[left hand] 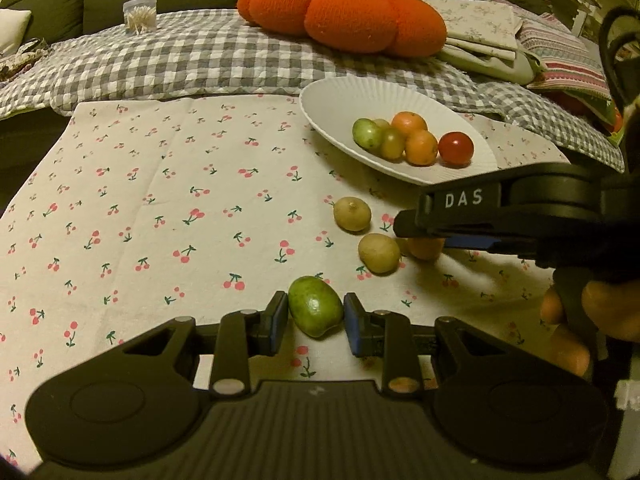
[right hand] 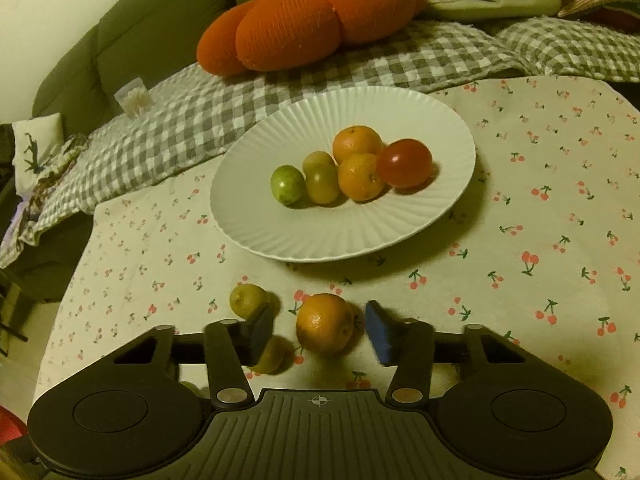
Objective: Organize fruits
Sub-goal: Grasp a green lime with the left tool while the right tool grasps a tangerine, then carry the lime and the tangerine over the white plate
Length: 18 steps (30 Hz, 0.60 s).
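**Both grippers sit around loose fruit, plate part filled**

Cherry-print cloth (right hand: 540,208) covers your work surface, with a grey checked blanket (left hand: 172,64) and an orange pumpkin-shaped cushion (left hand: 344,12) behind it on the green sofa.

Your white fluted plate (right hand: 320,236) holds six fruits in a cluster: a green one (right hand: 287,184) at the left, two olive-yellow ones beside it, two oranges (right hand: 360,176) and a red tomato-like fruit (right hand: 405,163) at the right, all touching or nearly so.

Your left gripper (left hand: 316,312) has a green oval fruit (left hand: 316,311) between its blue pads, which stand right at the fruit's sides; whether they press on it you cannot tell. Ahead of it lie two yellowish fruits (left hand: 379,253) on the cloth.

Your right gripper (right hand: 320,330) stands spread, its jaws released, with a small orange (right hand: 325,324) between the pads, a clear gap on each side. Its left finger (right hand: 259,334) overlaps the two yellowish fruits in that view, one ahead of it and one nearer the camera.
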Each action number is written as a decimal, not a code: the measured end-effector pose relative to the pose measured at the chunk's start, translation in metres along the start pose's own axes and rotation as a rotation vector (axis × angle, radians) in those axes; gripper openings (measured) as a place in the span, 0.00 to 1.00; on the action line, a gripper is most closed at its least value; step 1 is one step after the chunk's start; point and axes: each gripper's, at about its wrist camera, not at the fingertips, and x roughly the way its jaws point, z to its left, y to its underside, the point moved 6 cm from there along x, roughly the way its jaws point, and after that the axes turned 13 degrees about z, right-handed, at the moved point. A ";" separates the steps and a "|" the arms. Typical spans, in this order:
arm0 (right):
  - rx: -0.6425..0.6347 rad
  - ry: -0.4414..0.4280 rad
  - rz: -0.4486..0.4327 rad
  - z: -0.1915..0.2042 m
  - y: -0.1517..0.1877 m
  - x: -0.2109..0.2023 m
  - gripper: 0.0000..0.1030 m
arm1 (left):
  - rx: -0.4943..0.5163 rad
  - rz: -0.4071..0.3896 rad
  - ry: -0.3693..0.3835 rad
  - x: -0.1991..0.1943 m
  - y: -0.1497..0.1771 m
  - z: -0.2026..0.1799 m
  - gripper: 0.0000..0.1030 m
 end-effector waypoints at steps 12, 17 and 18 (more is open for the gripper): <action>0.003 0.010 -0.012 0.000 -0.001 -0.005 0.29 | -0.004 -0.008 -0.007 -0.002 -0.002 0.002 0.27; 0.019 0.004 -0.015 -0.003 0.000 -0.012 0.29 | -0.009 -0.017 -0.006 -0.005 -0.004 0.002 0.27; 0.021 0.001 -0.015 -0.004 0.000 -0.014 0.29 | -0.009 -0.018 -0.005 -0.006 -0.004 0.002 0.27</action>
